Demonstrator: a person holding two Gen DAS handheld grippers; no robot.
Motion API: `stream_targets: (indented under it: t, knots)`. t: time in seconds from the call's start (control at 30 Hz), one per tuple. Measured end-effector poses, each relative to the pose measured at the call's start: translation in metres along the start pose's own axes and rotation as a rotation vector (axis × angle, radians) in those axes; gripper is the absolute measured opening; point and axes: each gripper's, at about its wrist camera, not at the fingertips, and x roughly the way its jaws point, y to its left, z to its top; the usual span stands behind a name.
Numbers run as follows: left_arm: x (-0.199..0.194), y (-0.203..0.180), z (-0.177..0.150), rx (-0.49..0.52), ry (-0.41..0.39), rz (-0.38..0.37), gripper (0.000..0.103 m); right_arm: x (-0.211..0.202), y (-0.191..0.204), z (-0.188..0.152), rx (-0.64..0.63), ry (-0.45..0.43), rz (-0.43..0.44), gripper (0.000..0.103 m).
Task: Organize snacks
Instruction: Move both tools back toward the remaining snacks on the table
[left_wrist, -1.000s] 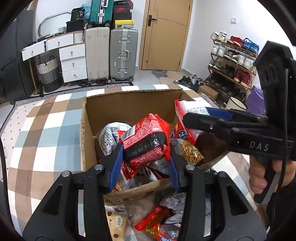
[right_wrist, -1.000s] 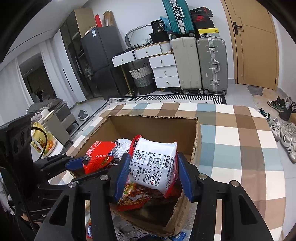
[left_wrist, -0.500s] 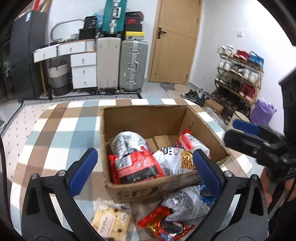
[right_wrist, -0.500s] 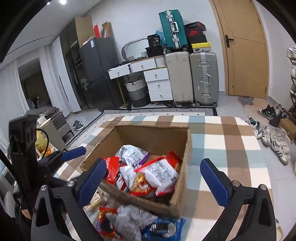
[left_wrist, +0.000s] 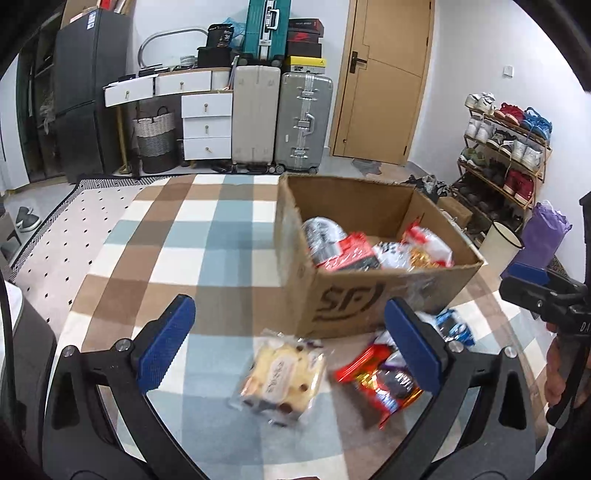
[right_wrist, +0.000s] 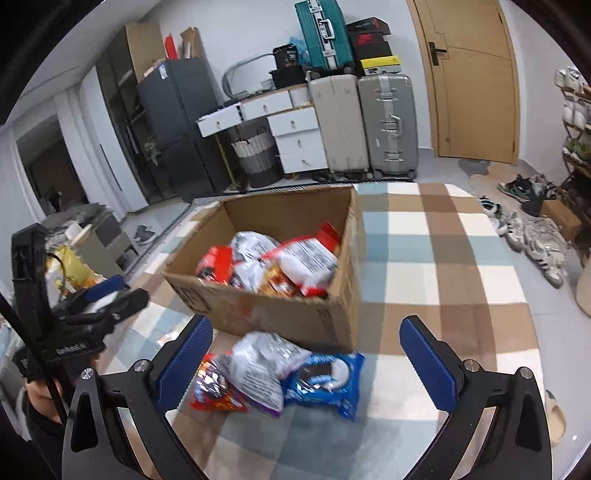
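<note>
A cardboard box (left_wrist: 343, 306) on the checked cloth holds several snack packs, among them a red noodle pack (left_wrist: 349, 253) and a white and red pack (right_wrist: 314, 264). It also shows in the right wrist view (right_wrist: 280, 317). My left gripper (left_wrist: 290, 341) is open and empty above a clear pack of cookies (left_wrist: 280, 376) in front of the box. A red snack pack (left_wrist: 384, 387) lies to its right. My right gripper (right_wrist: 314, 360) is open and empty over a white pack (right_wrist: 258, 365), a blue cookie pack (right_wrist: 325, 380) and a red pack (right_wrist: 210, 391).
The checked tablecloth (left_wrist: 177, 251) stretches left of the box and also right of it (right_wrist: 436, 258). Suitcases (left_wrist: 280, 122), white drawers (left_wrist: 207, 122) and a door (left_wrist: 384, 81) stand behind. A shoe rack (left_wrist: 506, 147) is at the right.
Both grippers let go of their snack packs into the box, opened wide and pulled back and down toward the loose packs in front of the box.
</note>
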Motion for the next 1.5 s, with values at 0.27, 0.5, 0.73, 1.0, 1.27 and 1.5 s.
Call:
stream_targets:
  t: [0.27, 0.5, 0.73, 1.0, 1.27, 1.5]
  knots:
    - [0.011, 0.005, -0.018, 0.032, 0.07, 0.002, 0.102, 0.012, -0.006, -0.022, -0.019, 0.039, -0.071, 0.103]
    - [0.02, 0.009, -0.036, 0.031, 0.104, 0.023, 0.102, 0.029, -0.02, -0.036, -0.005, 0.088, -0.1, 0.103]
    - [0.04, 0.011, -0.047, 0.058, 0.148, 0.032, 0.102, 0.054, -0.029, -0.044, -0.003, 0.159, -0.123, 0.103]
    - [0.06, 0.017, -0.054, 0.049, 0.188, 0.028, 0.102, 0.074, -0.027, -0.051, -0.039, 0.207, -0.123, 0.103]
    - [0.074, 0.023, -0.056, 0.034, 0.226, 0.016, 0.102, 0.089, -0.011, -0.052, -0.112, 0.235, -0.108, 0.103]
    - [0.088, 0.032, -0.057, 0.003, 0.271, 0.016, 0.102, 0.102, -0.013, -0.05, -0.112, 0.248, -0.11, 0.103]
